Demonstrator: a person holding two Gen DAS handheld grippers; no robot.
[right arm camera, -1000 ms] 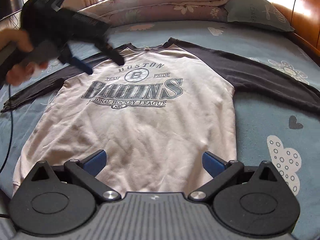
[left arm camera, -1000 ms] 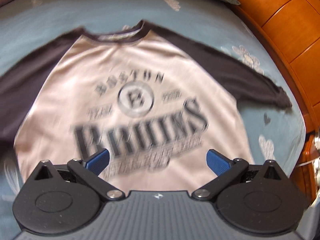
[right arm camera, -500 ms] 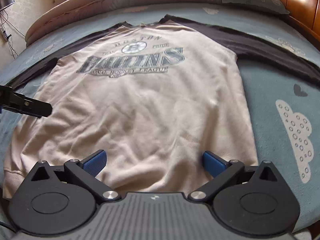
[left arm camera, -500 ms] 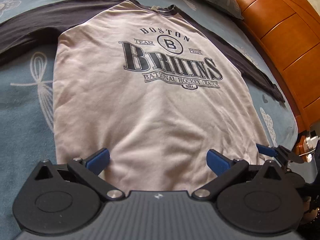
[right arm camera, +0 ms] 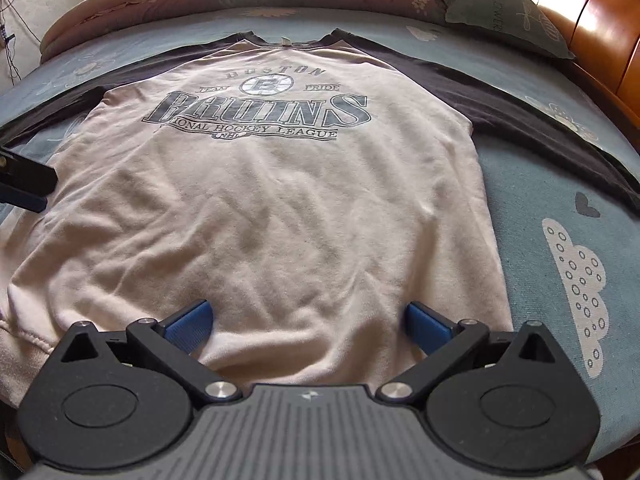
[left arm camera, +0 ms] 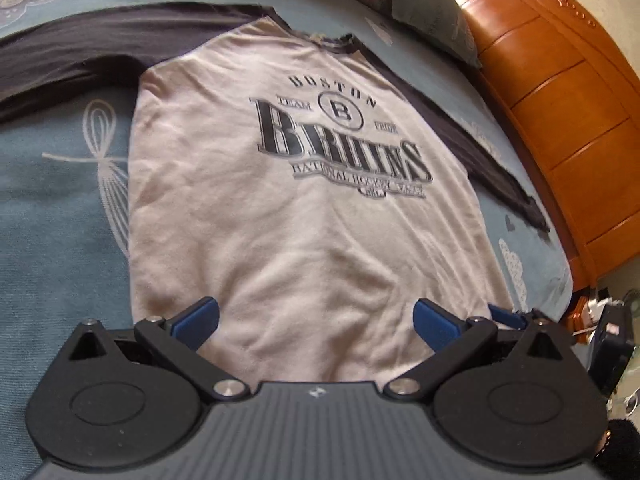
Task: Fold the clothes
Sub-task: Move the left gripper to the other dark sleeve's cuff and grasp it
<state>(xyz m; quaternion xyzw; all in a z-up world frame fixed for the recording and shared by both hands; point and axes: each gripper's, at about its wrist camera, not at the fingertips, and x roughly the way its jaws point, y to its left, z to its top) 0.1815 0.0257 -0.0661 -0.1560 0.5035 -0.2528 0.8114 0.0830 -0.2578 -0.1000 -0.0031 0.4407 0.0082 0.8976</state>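
Both claws spread wide, empty, poised over the hem.
The cream, dark-sleeved printed sweatshirt [right arm camera: 272,208] lies flat, face up, on the blue patterned bedsheet [right arm camera: 560,216]; left gripper [left arm camera: 316,320] and right gripper [right arm camera: 308,322] risk pinching only the top layer, or sheet, dragging wrinkles into the fold.

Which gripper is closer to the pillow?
Right, probably. The pillow lies at the bed's far right corner. The right gripper is at the shirt's hem toward that side; the left gripper sits further left.
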